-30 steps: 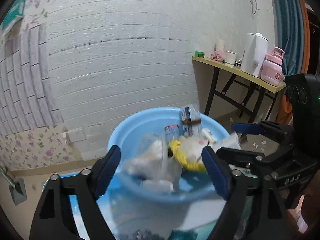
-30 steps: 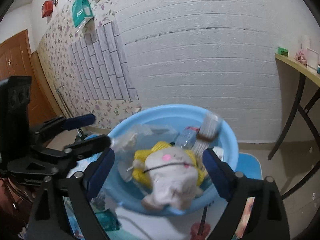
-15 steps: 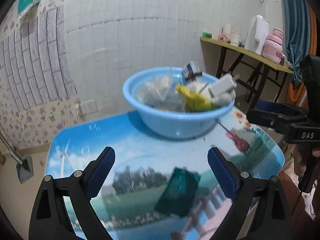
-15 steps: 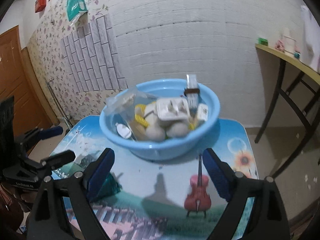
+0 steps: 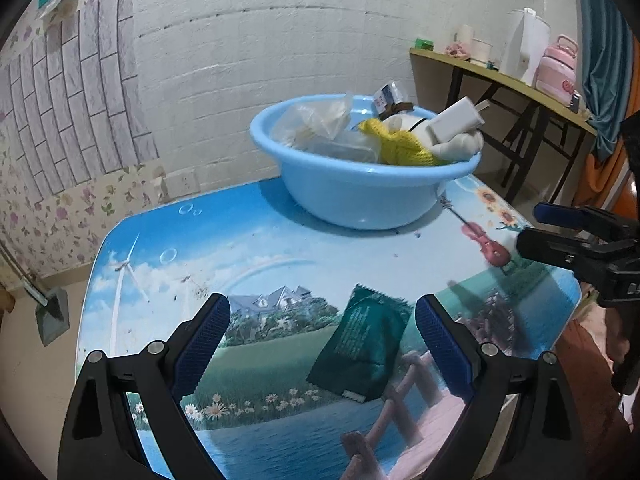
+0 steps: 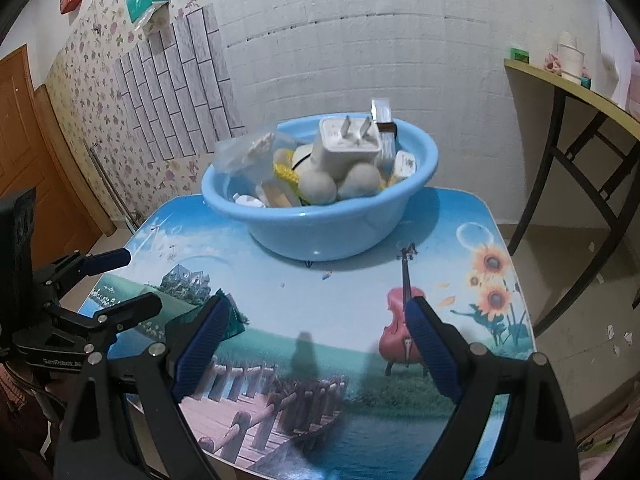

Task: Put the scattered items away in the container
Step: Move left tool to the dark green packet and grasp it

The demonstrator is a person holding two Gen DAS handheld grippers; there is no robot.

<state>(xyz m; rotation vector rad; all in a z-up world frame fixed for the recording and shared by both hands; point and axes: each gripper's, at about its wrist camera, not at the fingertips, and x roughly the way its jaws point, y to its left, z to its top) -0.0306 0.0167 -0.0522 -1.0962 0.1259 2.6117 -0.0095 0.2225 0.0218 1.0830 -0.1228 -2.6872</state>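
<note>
Left wrist view: green packet (image 5: 363, 345) flat on counter (image 5: 256, 256), long axis running away toward basin (image 5: 360, 196), between wide-open, empty left gripper (image 5: 322, 342) fingers; right gripper (image 6: 316, 344) likewise open, empty.

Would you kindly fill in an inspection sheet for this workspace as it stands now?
Surface: printed table, a few specks near the basin.
Job's things: blue basin piled with charger, plush toy, clear bags; green packet lies on the table outside it.
Clutter: nothing seen.
Grippers: left hand-held gripper open above the packet; right hand-held gripper open, empty.
Cables: nothing seen.
Surroundings: brick wall, side table with kettle.
</note>
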